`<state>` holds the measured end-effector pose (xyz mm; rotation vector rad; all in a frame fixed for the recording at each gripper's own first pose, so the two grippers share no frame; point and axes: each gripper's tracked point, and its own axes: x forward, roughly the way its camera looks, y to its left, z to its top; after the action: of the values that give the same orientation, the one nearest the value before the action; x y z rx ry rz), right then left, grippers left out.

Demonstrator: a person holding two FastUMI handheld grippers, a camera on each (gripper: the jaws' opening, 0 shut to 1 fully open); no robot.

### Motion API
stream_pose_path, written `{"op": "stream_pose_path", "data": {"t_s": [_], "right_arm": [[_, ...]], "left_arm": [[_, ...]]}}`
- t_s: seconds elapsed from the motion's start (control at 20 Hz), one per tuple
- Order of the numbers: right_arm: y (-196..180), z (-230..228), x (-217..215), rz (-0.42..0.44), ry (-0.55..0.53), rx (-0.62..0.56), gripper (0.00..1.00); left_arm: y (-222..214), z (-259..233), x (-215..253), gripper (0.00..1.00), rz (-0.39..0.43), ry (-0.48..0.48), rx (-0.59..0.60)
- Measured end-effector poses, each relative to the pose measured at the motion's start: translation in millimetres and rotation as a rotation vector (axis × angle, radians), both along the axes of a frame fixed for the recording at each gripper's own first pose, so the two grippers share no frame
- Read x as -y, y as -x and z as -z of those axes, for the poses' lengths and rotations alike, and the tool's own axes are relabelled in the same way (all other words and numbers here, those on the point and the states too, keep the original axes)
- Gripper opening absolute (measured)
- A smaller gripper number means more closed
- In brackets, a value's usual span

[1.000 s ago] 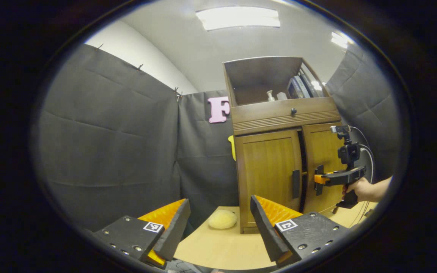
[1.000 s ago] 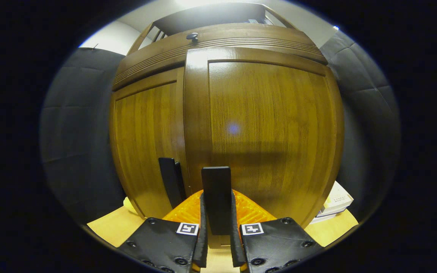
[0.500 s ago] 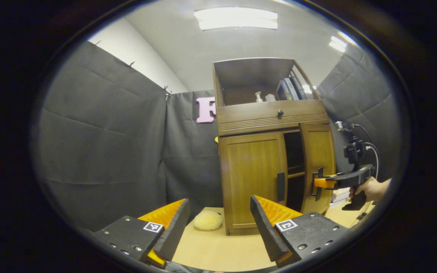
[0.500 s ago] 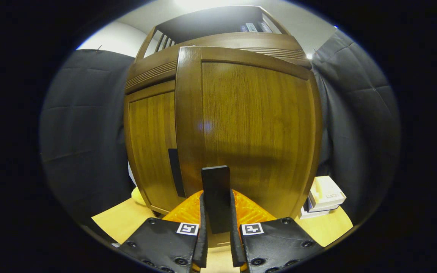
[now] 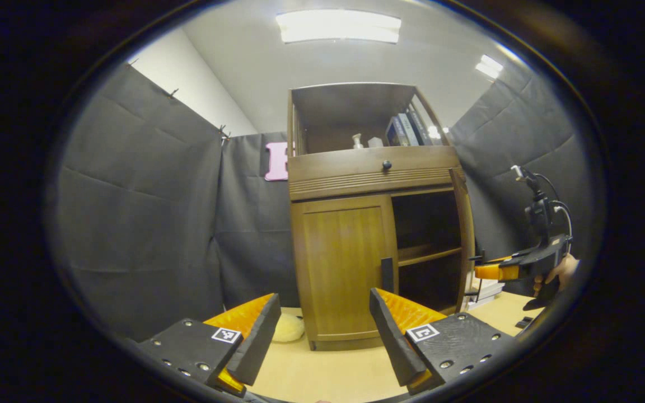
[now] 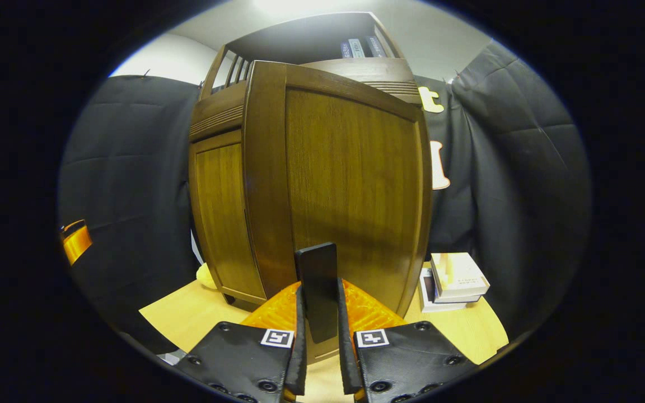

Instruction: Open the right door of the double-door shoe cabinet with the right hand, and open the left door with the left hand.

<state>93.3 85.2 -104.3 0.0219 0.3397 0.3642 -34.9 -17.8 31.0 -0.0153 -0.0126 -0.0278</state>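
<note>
One door of two is now open: over the last second the right door [image 5: 464, 240] has swung from barely ajar to edge-on, baring the shelf [image 5: 426, 254]. My right gripper [image 6: 319, 358] stays clamped on its handle [image 6: 317, 288]. My left gripper [image 5: 322, 336] hangs with fingers spread wide, well short of the left door [image 5: 342, 263], whose handle [image 5: 387, 275] I judge comes next.
</note>
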Motion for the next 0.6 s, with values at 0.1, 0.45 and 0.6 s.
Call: {"op": "stream_pose_path", "data": {"t_s": [0.1, 0.45, 0.6], "right_arm": [[8.4, 0.4, 14.7, 0.001, -0.001, -0.003, 0.24], [22.8, -1.3, 50.3, 0.015, -0.005, -0.003, 0.16], [25.6, -0.1, 67.1, 0.017, 0.012, 0.0, 0.16]], "left_arm": [[-1.8, -1.6, 3.9, 0.89, 0.032, 0.005, 0.003], [-5.1, -2.8, 9.6, 0.91, 0.126, 0.013, 0.005], [-4.9, -3.7, 10.7, 0.93, 0.143, 0.012, 0.003]]}}
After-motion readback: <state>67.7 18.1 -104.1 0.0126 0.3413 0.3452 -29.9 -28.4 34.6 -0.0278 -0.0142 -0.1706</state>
